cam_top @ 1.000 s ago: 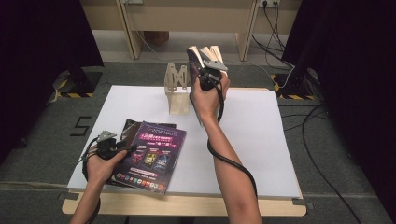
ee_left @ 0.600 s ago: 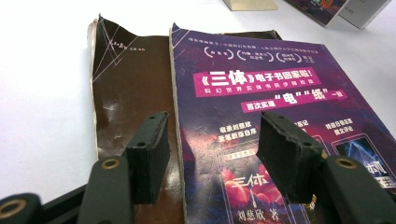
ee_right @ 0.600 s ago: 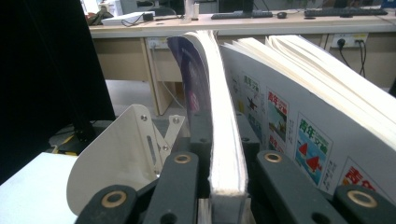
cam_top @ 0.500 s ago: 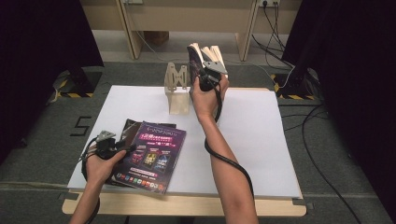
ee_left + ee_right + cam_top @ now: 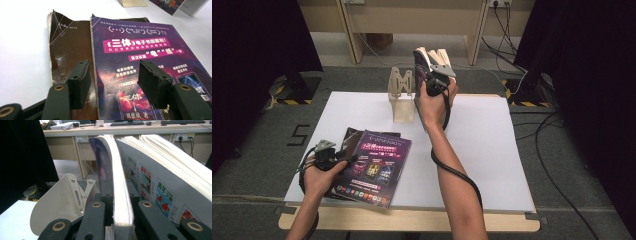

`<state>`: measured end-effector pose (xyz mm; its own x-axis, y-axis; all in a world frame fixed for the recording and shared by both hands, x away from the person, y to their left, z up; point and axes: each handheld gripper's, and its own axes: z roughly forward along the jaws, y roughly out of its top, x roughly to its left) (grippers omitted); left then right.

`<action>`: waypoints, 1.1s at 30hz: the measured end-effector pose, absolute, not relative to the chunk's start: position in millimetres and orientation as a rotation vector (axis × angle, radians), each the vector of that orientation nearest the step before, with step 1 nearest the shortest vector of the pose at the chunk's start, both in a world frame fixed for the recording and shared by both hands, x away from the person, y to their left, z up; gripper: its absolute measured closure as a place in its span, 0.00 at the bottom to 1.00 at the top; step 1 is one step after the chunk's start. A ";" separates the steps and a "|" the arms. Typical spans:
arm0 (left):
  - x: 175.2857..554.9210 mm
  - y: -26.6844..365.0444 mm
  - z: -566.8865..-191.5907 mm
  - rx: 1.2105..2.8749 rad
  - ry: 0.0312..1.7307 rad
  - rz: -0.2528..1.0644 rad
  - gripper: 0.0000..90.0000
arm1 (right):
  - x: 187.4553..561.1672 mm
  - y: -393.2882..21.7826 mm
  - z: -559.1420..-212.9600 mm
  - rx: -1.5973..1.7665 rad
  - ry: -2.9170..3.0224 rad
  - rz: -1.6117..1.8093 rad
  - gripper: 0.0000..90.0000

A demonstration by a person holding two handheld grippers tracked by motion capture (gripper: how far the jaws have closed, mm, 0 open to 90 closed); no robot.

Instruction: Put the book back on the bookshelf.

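Two books lie stacked at the near left of the table [image 5: 492, 150], a purple book [image 5: 374, 167] on a brown book [image 5: 346, 137] whose torn cover juts out at the left, and the left gripper [image 5: 113, 83] hovers over them with jaws spread, probably lining up to take the top one. The right gripper [image 5: 117, 220] pinches a thin book [image 5: 120, 185] upright by its bottom edge, raised beside the stand [image 5: 402, 97] at the far edge (seemingly for shelving there). A magazine [image 5: 160, 187] stands just right of it.
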<state>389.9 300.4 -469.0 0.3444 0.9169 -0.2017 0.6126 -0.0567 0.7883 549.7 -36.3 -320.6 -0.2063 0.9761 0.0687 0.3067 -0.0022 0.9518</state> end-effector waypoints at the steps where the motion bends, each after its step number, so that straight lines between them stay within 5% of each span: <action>1: 390.0 300.4 -469.1 1.768 1.362 0.452 0.47 | 549.0 -36.4 -320.5 1.345 1.593 1.229 0.91; 33: 389.6 300.2 -469.2 1.766 1.367 0.458 0.47 | 519.9 -49.2 -324.3 1.380 1.622 1.275 0.80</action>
<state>389.6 300.2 -469.2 0.3397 0.9195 -0.1980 0.6144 -0.0575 0.7869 519.9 -49.2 -324.3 -0.2372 0.9651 0.1109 0.3358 -0.0257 0.9416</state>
